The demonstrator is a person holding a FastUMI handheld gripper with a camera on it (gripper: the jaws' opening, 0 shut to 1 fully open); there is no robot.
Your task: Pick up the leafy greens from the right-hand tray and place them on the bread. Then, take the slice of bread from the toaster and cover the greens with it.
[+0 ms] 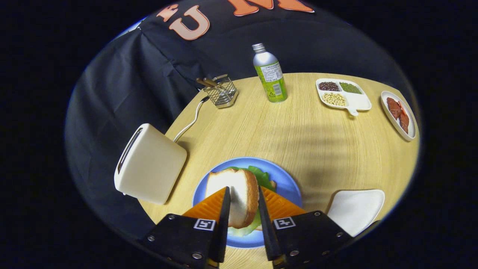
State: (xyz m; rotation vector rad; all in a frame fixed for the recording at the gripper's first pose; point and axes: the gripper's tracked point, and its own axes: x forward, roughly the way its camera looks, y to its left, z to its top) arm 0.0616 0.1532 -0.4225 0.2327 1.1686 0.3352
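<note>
Two fingers of the gripper (242, 203) clamp the pale crusted bread slice (233, 194) above green leafy greens (263, 176) on the round blue plate (285, 179). Recommend lowering squarely, then releasing flat.

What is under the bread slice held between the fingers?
Leafy greens on the blue plate show past the slice. A crust edge peeks out; the lower bread is mostly covered. The gripper fingers press the slice.
</note>
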